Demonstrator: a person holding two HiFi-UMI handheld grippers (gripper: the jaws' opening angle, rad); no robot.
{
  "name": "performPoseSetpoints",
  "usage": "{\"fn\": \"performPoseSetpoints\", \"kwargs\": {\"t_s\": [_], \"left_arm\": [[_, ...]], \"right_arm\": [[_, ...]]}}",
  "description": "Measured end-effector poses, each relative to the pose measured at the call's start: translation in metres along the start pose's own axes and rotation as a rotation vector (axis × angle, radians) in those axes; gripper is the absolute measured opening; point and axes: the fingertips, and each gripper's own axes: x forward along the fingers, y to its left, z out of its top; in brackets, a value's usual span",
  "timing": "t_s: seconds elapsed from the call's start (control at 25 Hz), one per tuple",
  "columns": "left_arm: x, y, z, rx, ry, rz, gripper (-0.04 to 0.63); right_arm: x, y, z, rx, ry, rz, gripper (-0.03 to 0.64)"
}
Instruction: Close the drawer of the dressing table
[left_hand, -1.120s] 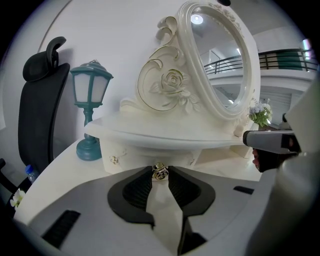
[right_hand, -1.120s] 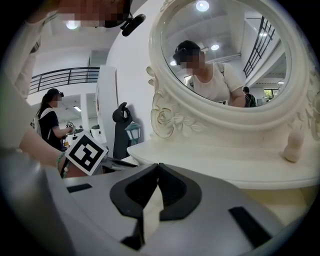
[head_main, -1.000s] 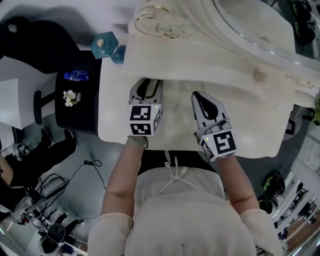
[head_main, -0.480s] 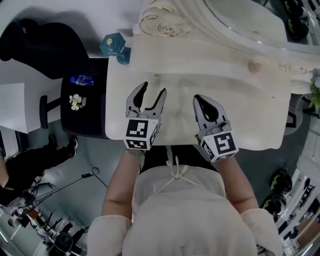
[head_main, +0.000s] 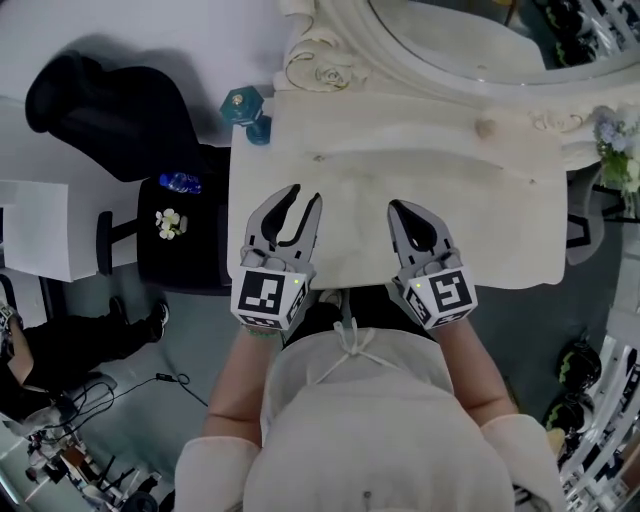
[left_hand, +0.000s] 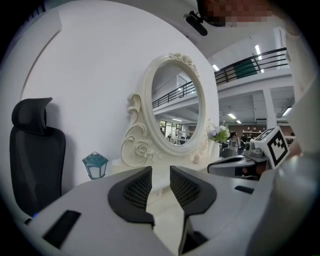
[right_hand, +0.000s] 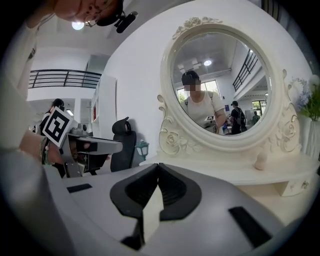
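The cream dressing table (head_main: 480, 195), smooth-topped with carved scrolls and an oval mirror (head_main: 450, 40), is standing against the white wall. Its long axis is running left-right, its front edge is facing the person, and its drawer is hidden beneath. Over that edge the left gripper (head_main: 302, 198) is hovering with its jaws narrowly apart on nothing, having just been closing. The right gripper (head_main: 400, 207) is keeping its jaws together.

Your left gripper (head_main: 303, 197) points forward, nearly level, with its marker cube (head_main: 265, 297) facing up. Its jaws have just been closing and stand a narrow gap apart, with nothing between the pads. Your right gripper (head_main: 400, 207) lies alongside, well apart from it, jaws together at the tips and empty. Your left forearm (head_main: 243, 378) and right forearm (head_main: 470, 362) reach forward from your torso.
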Motion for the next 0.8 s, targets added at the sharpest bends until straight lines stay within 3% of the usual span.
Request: {"fn": "performPoseSetpoints", "kwargs": {"t_s": [0.32, 0.8], "left_arm": [[-0.039, -0.020, 0.038, 0.052, -0.077, -0.043, 0.059], [-0.078, -0.038, 0.064, 0.087, -0.127, -0.094, 0.025]], "right_arm": [[-0.032, 0.016, 0.032, -0.046, -0.080, -0.003, 0.005], [-0.066, 0.030, 0.070, -0.119, -0.163, -0.014, 0.003]]}}
